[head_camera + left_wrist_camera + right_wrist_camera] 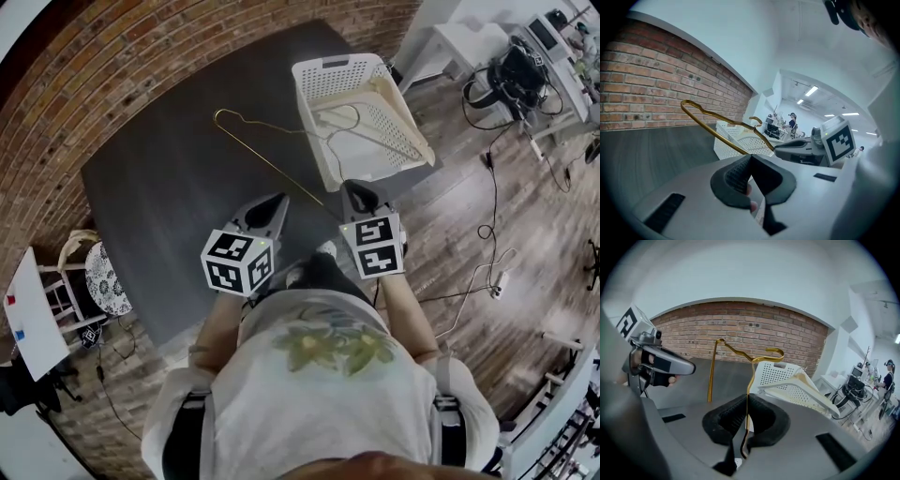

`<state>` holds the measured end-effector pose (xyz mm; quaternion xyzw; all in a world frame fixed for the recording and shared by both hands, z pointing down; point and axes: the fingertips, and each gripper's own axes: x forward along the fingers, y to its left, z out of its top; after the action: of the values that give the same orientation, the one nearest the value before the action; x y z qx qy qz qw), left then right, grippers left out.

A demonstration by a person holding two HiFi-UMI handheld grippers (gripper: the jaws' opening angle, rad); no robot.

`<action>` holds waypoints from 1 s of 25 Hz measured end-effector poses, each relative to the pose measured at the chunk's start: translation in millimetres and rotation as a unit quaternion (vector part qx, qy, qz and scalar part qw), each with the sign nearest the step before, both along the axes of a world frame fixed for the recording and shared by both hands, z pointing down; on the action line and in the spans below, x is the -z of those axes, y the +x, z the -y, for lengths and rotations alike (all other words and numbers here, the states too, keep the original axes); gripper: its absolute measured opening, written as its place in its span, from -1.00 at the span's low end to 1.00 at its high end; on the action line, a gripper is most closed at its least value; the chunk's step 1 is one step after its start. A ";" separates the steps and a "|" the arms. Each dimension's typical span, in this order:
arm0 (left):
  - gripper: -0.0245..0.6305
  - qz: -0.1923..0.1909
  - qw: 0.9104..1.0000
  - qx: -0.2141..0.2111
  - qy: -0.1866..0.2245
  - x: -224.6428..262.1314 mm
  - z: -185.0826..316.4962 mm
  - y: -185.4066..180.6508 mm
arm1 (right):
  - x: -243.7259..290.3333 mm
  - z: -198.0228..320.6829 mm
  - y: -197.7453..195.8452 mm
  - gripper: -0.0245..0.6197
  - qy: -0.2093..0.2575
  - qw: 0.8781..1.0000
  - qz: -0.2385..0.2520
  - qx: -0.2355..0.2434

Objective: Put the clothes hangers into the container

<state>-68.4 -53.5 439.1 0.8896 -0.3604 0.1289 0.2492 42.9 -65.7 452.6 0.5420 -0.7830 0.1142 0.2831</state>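
Our right tongs (746, 399) are closed tight on the thin wire of a gold clothes hanger (751, 371), gripping it near one lower corner. The rest of the frame stands up in front of them, out over the dark grey desk (169, 178), with its hook close to the white perforated basket (323, 67). That basket sits at the desk's far right corner, and a cream wooden hanger (410, 120) lies slanted across its rim. Our left tongs (750, 161) hang just beside the right pair, pads pressed together with nothing between them, apart from the gold hanger.
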 end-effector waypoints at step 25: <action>-0.84 -0.005 0.998 -0.068 0.001 1.9 16.9 71.5 | 11.2 15.4 109.5 -0.80 0.013 0.993 -0.067 -0.097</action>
<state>3.0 -70.5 437.3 0.9128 -0.2984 0.1406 0.2408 152.4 -81.0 441.4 0.6255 -0.7076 0.0941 0.3151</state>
